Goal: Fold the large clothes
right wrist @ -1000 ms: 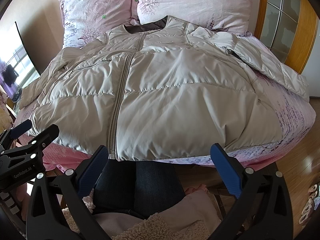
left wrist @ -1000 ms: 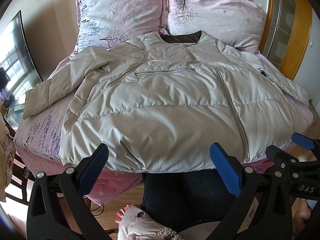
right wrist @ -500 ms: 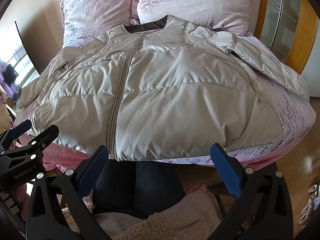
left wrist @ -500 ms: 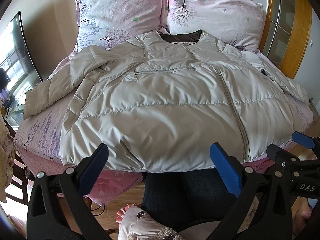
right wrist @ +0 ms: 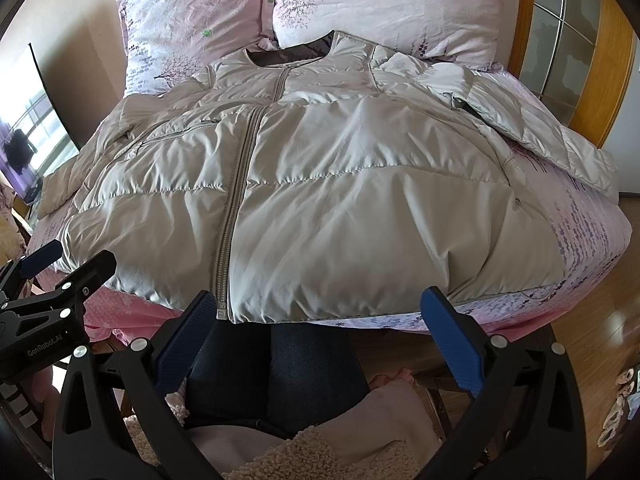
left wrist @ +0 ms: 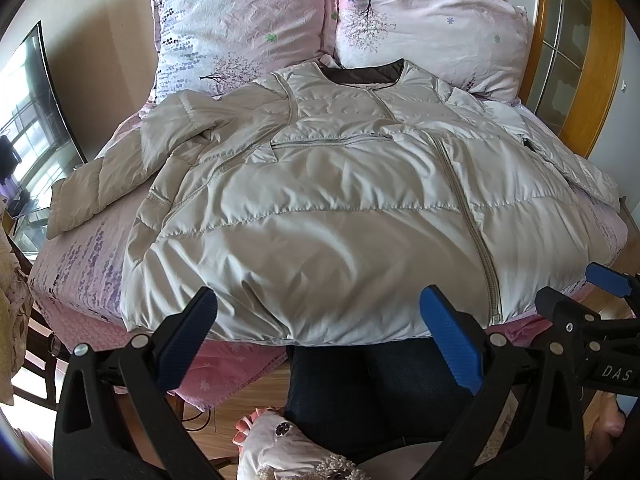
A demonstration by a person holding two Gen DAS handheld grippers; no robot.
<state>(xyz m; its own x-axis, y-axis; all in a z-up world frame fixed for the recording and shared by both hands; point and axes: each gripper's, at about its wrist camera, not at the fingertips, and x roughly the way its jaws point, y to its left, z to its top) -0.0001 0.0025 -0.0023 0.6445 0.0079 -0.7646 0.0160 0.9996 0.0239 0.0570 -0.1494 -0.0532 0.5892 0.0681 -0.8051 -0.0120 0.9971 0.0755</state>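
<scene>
beige jacket (left wrist: 320, 208) flat on bed, beyond both open grippers.

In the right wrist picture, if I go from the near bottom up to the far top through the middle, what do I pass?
Jeans → jacket hem → zipper → dark collar lining → pillows.

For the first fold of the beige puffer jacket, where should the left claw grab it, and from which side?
Probably the cuff of the sleeve that lies spread out flat on the bed, clear of the jacket body. The open left claw could come from the outer side and pinch the thin cuff edge.
</scene>
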